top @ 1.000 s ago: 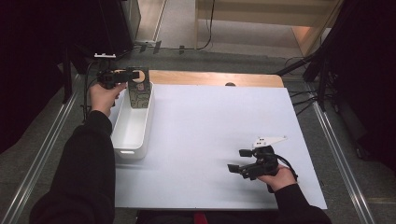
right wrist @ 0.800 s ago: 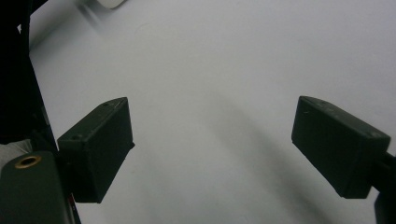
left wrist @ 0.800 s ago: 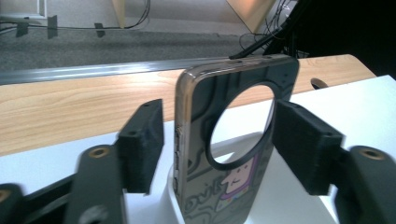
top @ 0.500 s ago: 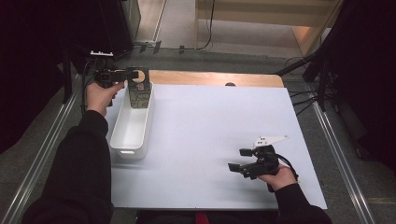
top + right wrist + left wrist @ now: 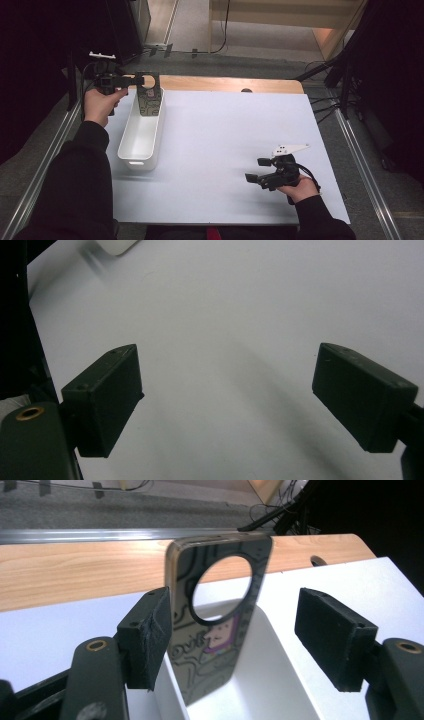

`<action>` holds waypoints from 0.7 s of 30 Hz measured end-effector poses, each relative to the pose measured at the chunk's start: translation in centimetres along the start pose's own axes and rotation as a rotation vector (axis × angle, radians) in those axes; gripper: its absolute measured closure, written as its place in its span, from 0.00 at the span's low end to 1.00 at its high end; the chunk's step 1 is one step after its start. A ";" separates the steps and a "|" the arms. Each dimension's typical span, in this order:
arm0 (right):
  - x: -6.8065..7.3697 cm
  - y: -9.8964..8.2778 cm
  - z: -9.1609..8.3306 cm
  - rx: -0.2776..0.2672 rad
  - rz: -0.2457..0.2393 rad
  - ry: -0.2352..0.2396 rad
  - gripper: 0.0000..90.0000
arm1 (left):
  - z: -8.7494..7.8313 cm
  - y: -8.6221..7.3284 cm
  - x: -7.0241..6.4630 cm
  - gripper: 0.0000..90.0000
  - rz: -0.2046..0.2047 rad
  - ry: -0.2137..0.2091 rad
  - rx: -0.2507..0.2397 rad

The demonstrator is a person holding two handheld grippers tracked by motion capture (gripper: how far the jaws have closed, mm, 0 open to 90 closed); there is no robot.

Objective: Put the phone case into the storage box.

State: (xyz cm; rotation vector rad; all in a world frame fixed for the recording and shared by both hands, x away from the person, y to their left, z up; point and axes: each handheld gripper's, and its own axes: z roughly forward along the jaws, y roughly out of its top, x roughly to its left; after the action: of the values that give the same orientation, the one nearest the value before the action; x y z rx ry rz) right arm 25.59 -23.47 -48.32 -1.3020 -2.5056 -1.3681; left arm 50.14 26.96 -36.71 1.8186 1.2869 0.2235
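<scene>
White table (image 5: 215,145) with wooden far edge, grey floor (image 5: 250,62), left gripper (image 5: 131,80) released beside phone case (image 5: 148,100), right gripper (image 5: 259,170) released

White tabletop (image 5: 225,150) w/ a bare wood strip (image 5: 225,84) along its far edge, small dark hole in it near the far right corner. Grey carpet floor (image 5: 280,57) beyond. Metal rails (image 5: 367,175) run along both side edges. Black curtains (image 5: 35,60) left & right. Light wood furniture (image 5: 280,15) at back, cables (image 5: 320,67) on floor.

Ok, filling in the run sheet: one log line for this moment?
left hand-held gripper open | patterned phone case standing in white bin | right hand-held gripper open
</scene>
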 end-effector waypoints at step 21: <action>-0.2 0.9 -0.2 -0.007 0.006 -0.009 0.13 | -2.9 -0.8 -3.9 0.34 0.085 -0.103 0.010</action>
State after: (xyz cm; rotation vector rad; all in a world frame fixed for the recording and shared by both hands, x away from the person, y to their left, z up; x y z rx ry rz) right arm 26.21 -23.50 -47.64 -1.3191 -2.5028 -1.3736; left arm 46.16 25.33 -34.32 1.8707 1.1433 0.1675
